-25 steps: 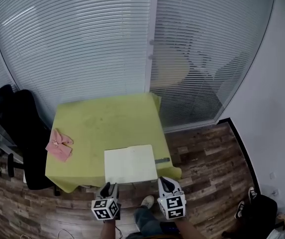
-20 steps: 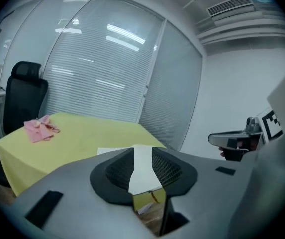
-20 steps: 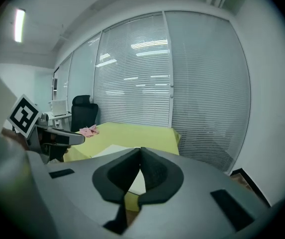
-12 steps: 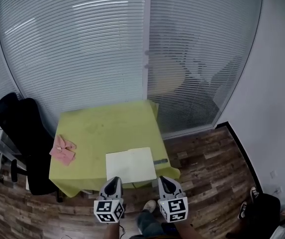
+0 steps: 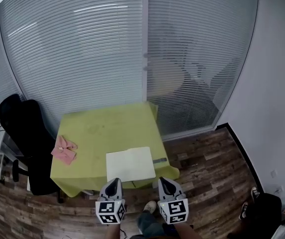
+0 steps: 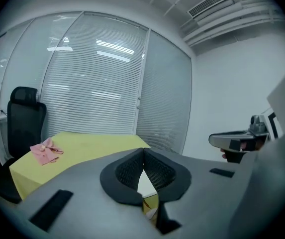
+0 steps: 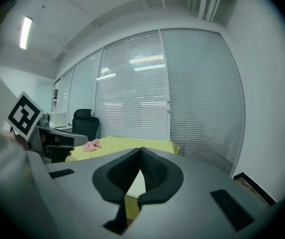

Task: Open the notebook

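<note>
Both grippers have drawn back and up from the table's near edge since a second ago, and the left jaws, then spread, have come together; the notebook has not shifted.

At far left we see a black high-backed office chair [image 5: 25, 133] just beside the left edge of the square table under a yellow-green cloth [image 5: 107, 121]; a crumpled pink cloth [image 5: 64, 149] lies near that same edge. The table's far edge stands close to a glass wall with white slatted blinds [image 5: 82, 49]. The flat white notebook [image 5: 130, 165] lies right of the table's middle, its near side along the near edge; a short grey strip [image 5: 160, 161] lies just beside its right side, close to the table's right edge. From there the dark wooden plank floor [image 5: 207, 153] runs to the white wall [image 5: 281, 83].

We hold the left gripper [image 5: 113, 181] short of the near edge, apart from the notebook and roughly in line with its left side; its jaws are pressed together on nothing. The right gripper [image 5: 163, 180] hangs beside it, in line with the notebook's right side, jaws likewise pressed together and empty.
</note>
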Tool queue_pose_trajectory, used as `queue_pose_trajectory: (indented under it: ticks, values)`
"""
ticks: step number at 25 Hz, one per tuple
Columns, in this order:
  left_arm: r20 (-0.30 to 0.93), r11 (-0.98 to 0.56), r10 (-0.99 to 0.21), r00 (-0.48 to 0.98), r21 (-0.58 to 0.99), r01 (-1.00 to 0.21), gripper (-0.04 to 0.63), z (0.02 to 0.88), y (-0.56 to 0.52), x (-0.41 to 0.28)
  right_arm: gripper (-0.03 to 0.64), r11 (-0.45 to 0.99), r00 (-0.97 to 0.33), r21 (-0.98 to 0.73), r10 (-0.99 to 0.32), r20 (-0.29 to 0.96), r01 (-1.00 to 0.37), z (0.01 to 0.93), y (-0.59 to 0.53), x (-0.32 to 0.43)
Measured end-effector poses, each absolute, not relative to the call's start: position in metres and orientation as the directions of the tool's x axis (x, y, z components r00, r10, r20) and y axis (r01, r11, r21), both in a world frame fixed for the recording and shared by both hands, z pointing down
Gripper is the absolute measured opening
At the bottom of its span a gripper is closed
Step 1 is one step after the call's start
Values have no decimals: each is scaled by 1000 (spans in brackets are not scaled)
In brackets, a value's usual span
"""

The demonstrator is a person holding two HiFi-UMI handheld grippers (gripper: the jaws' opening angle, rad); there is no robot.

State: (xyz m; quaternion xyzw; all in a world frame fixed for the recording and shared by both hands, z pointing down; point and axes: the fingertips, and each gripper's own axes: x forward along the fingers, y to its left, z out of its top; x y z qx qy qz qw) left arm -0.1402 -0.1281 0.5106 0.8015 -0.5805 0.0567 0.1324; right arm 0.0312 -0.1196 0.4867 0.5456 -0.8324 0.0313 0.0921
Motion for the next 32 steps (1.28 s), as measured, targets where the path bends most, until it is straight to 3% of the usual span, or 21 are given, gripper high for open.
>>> queue_pose_trajectory:
  ticks: [32]
  values:
    - [243, -244, -927, 284, 181, -953, 25, 518, -126, -152, 14, 431, -410, 50, -884, 222, -901, 500, -125, 29]
